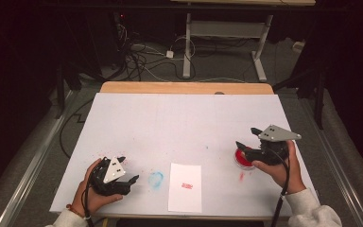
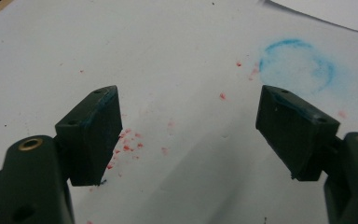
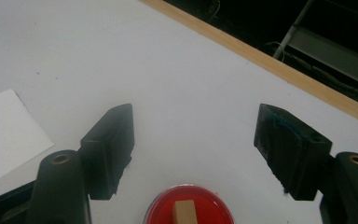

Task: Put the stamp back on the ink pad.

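The left hand-held gripper (image 1: 131, 181) rests low on the white-covered desk (image 1: 179, 118) at its near left corner, jaws spread wide with nothing between them; by my reading it is parked there, out of the way of the work on the other side. In the left gripper view its two black pads (image 2: 95, 133) are edged with blue, and a scatter of small red specks (image 2: 128, 142) lies on the sheet just under them. Just to its right is a smudged pale-blue ring stain (image 1: 156, 179), probably where an inked thing once stood.

Next along lies one white rectangular paper slip (image 1: 185, 187), flat at the near edge, with a single small red stamped mark (image 1: 186, 186) near its middle. It seems placed centrally so that either hand can reach it.

Farther right sits one round red ink pad (image 1: 242, 158), with a small pale wooden stamp block (image 3: 184, 212) standing upright in it, seen in the right gripper view. The right hand-held gripper (image 1: 246, 140) hangs directly over the pad, jaws wide apart and gripping nothing; the block stands between and below them, untouched. A faint red smear (image 1: 241, 176) marks the sheet just in front of the pad.

Count: two grippers, one slip, one ink pad, one stamp block, one blue ring.
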Motion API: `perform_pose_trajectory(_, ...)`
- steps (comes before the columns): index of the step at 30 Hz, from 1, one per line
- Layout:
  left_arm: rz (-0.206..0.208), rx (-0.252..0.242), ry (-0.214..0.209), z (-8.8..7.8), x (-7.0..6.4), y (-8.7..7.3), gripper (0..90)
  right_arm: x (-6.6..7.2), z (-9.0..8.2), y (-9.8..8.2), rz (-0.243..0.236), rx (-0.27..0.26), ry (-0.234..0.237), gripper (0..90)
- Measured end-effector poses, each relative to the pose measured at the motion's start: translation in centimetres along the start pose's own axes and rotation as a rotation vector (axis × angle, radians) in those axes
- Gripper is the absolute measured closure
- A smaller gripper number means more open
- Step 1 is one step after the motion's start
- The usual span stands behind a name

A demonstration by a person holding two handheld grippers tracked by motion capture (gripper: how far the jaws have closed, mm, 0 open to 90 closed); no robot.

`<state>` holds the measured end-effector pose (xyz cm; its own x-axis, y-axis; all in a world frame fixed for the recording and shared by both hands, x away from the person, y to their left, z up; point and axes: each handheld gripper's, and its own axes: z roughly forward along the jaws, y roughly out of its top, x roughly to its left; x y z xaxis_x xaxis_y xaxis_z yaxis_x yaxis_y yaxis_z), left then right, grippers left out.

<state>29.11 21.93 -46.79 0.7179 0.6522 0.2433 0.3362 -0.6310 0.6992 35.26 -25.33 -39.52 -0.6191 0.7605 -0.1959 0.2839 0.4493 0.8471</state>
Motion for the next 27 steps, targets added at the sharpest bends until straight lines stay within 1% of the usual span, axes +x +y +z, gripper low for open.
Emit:
perform_pose_trajectory(2,0.0,0.0,-0.001,0.0,0.0,0.0,22.0,0.1,-0.1,0.1,-0.01,-0.011,-0.008,27.9)
perform_pose_trajectory(4,0.002,0.001,-0.001,0.0,0.0,0.0,22.0,0.3,-0.2,0.2,-0.024,-0.013,-0.04,26.3)
perform_pose_trajectory(5,0.002,0.001,0.0,0.0,0.0,0.0,22.0,0.4,-0.3,0.2,-0.028,-0.019,-0.047,25.7)
perform_pose_trajectory(7,0.003,0.0,0.001,0.0,0.0,0.0,22.0,0.4,-0.5,0.2,-0.026,-0.034,-0.051,24.2)
perform_pose_trajectory(9,0.003,0.001,0.001,0.0,0.0,0.0,22.0,0.5,-0.7,0.2,-0.023,-0.047,-0.072,23.3)
perform_pose_trajectory(11,0.005,0.002,0.0,0.0,0.0,0.0,22.0,0.5,-0.9,0.1,-0.016,-0.068,-0.068,21.0)
perform_pose_trajectory(12,0.004,0.003,0.0,0.0,0.0,0.0,22.0,0.6,-1.0,0.1,-0.016,-0.074,-0.074,20.3)
perform_pose_trajectory(15,0.005,0.002,0.0,0.0,0.0,0.0,22.0,0.8,-1.3,0.0,-0.027,-0.081,-0.076,19.9)
perform_pose_trajectory(17,0.005,0.002,0.001,0.0,0.0,0.0,22.0,1.0,-1.6,0.0,-0.032,-0.095,-0.069,19.4)
perform_pose_trajectory(23,0.007,0.005,0.0,0.1,-0.1,0.0,22.0,1.7,-1.8,-0.3,-0.054,-0.1,-0.082,19.0)
perform_pose_trajectory(27,0.006,0.007,0.0,0.1,-0.1,0.0,22.0,2.1,-2.0,-0.6,-0.078,-0.11,-0.096,19.4)
